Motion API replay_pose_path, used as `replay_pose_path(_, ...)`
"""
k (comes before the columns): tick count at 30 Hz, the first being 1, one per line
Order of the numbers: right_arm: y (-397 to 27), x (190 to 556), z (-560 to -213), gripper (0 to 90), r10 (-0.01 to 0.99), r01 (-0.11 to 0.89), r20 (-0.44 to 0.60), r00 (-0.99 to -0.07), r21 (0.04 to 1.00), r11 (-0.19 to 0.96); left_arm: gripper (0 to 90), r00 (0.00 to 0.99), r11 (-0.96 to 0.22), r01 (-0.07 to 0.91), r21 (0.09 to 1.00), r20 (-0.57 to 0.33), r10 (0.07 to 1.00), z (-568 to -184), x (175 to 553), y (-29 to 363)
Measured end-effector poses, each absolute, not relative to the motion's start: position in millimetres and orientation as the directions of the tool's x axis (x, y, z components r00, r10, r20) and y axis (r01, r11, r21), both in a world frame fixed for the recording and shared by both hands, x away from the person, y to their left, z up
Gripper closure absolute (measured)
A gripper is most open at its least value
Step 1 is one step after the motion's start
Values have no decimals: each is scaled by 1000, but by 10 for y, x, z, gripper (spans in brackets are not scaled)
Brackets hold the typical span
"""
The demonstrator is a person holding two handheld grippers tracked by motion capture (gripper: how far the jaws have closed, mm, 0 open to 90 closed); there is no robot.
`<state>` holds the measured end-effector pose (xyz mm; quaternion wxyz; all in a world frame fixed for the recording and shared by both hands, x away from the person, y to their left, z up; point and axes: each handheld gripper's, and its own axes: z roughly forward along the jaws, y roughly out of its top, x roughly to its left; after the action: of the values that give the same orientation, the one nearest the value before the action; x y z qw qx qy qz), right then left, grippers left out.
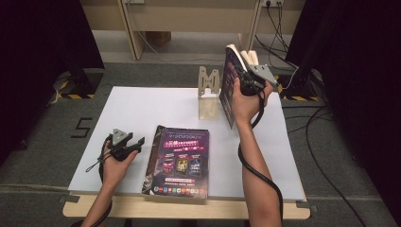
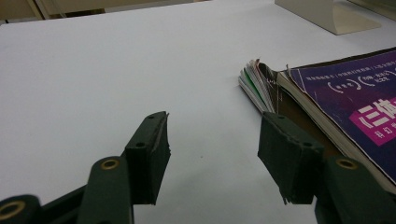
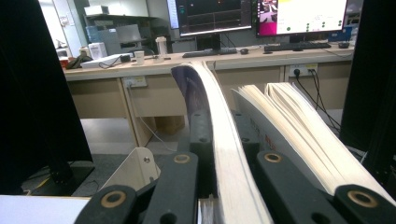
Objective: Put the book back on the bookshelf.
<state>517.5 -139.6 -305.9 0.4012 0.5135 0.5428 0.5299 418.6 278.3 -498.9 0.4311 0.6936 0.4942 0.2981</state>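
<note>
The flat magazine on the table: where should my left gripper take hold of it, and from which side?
Grip the magazine by its left long edge, coming in level from the left. The open left gripper already faces that edge, where the page ends fan slightly off the table.

Floor mark: a dark "5" (image 1: pixel 83 127) on the grey floor, left of the left tongs (image 1: pixel 135 144).
Magazine cover (image 1: pixel 182 158): pink and white lettering, too small to read.

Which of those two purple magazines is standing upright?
The magazine pinched in the right gripper, beside the stand; the other magazine lies flat on the table.
</note>
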Motion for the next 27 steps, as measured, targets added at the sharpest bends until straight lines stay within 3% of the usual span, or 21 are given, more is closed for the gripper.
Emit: replay_pose_path(27,-1322,5303,-3052,834,987,132,93,-134,988,-75,423,335,-140,429,892,-13,942,-4988,4185,2784)
